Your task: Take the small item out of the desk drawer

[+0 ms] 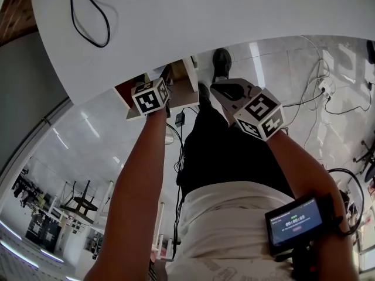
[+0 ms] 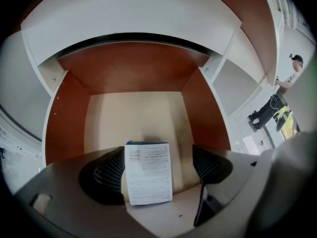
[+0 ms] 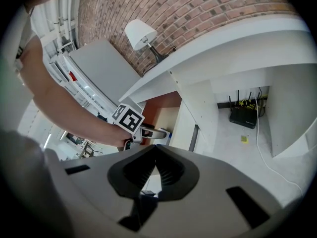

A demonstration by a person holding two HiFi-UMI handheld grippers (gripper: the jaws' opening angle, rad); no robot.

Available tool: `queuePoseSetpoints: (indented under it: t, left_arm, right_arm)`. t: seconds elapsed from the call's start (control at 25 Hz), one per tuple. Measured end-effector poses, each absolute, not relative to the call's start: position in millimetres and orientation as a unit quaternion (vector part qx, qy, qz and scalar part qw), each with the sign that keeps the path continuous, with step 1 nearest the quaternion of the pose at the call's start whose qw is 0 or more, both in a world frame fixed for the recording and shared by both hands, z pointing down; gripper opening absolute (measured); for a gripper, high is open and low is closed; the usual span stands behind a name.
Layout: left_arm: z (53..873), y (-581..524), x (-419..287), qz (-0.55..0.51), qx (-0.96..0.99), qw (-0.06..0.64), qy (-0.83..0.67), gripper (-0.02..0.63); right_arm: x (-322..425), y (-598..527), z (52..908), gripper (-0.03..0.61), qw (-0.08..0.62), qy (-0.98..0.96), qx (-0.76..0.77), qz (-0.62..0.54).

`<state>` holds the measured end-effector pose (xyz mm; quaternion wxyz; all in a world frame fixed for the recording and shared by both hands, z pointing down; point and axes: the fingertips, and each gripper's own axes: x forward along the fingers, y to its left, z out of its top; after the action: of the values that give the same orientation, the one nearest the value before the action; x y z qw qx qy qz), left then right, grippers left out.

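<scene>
Print covers the top face of the small packet (image 2: 147, 172), white with a blue far edge. It lies flat on the pale floor of the open drawer (image 2: 133, 73), near the front, low and centre in the left gripper view. Its long axis runs from the bottom of that frame toward the top, along the line the tongs look, so the jaws would close across its short width.

The left gripper (image 2: 158, 166) already straddles it with its jaws spread wide and not pressing on it. The packet sits off-centre. Its left edge is just beside the left pad (image 2: 110, 171), and whether they touch cannot be told. Bare floor shows between its right edge and the right pad (image 2: 207, 162).

The left hand is clearly the nearer. The right gripper (image 3: 156, 155) hangs well apart, to the right in the head view below the white desk (image 1: 205, 16), its jaws together on nothing.

Counted: one packet, one open drawer with nothing else visible in it, and two grippers.
</scene>
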<state>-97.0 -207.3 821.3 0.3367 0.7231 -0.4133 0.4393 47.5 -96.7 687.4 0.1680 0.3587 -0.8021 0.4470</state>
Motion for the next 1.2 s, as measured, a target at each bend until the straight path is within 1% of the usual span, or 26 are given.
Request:
queuePoseSetpoints:
  t: [0.24, 0.4, 0.6, 0.88, 1.2]
  left_arm:
    - [833.8, -209.4, -101.1, 0.456, 0.715, 0.332, -0.413, 0.408]
    - [839.5, -207.1, -101.2, 0.456, 0.707, 0.346, -0.416, 0.413]
    - [848.9, -213.0, -107.0, 0.462, 0.699, 0.347, -0.422, 0.419]
    - [864.8, -206.3, -112.3, 0.477, 0.697, 0.354, -0.401, 0.419]
    - [872.4, -204.5, -113.8, 0.479, 0.68, 0.365, -0.418, 0.416]
  right_arm:
    - [48.4, -97.5, 687.7, 0.006, 0.16, -0.799, 0.364, 0.451]
    - [49.1, -93.0, 688.5, 0.006, 0.164, -0.797, 0.361, 0.455]
    - [51.5, -94.3, 690.7, 0.006, 0.165, -0.795, 0.363, 0.456]
    - [57.6, -92.5, 692.0, 0.006, 0.169, -0.793, 0.367, 0.456]
    - [60.8, -83.4, 693.2, 0.006, 0.174, -0.79, 0.369, 0.458]
